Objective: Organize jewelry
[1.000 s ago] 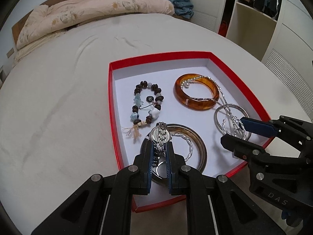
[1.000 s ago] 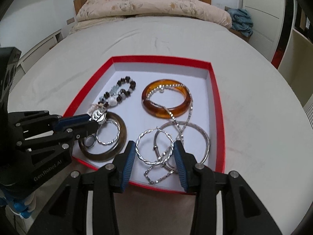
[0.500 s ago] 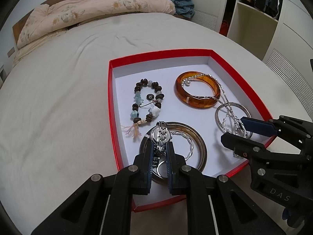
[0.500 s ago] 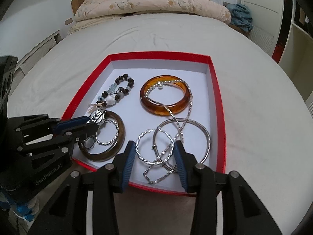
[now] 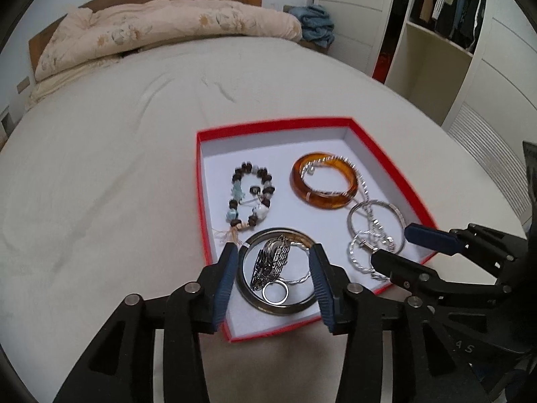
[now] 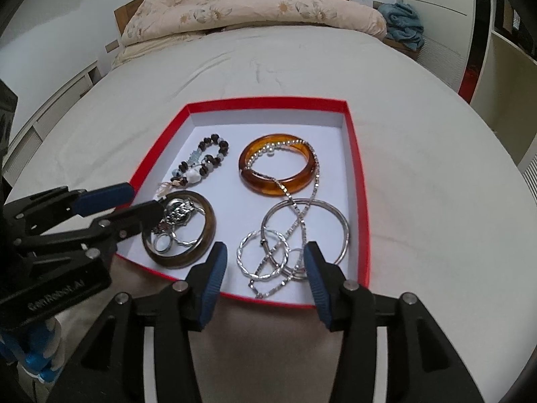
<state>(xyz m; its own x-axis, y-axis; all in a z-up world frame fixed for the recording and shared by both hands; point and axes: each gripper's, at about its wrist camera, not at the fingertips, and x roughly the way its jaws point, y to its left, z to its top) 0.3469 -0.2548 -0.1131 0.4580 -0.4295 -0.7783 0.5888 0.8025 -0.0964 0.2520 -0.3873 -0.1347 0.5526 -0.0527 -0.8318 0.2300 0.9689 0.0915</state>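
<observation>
Half a second ago the left gripper (image 5: 273, 273) was pinched tight on the metal watch (image 5: 270, 262); now its fingers (image 5: 224, 278) are spread wide and the watch lies released, heaped inside the dark bangle (image 5: 277, 270) near the front-left corner of the red box (image 5: 201, 181). That reads as a placement just finished: the watch has been dropped into the ring of the bangle, alongside a thin twisted silver hoop and its own round case, and the left gripper is free for the next piece. The right gripper (image 6: 265, 268) also has its fingers (image 6: 315, 273) apart and holds nothing; it hovers at the box's front edge, straddling the tangle of silver bangles (image 6: 303, 231) and the silver chain (image 6: 302, 211) in the front-right part. The box sits on the bed (image 6: 419, 154), not on any hard surface, so it may shift if pushed. Inside, on the white floor: a beaded bracelet (image 5: 250, 198) toward the back-left, with a tassel trailing toward the dark bangle; an amber bangle (image 5: 324, 184) toward the back-right, with the chain draped over it and running forward into the silver bangles. The strip along the back wall is bare. Judging by this, the chain-and-bangle knot is the untidy part left, and pulling one piece will likely drag the others.
</observation>
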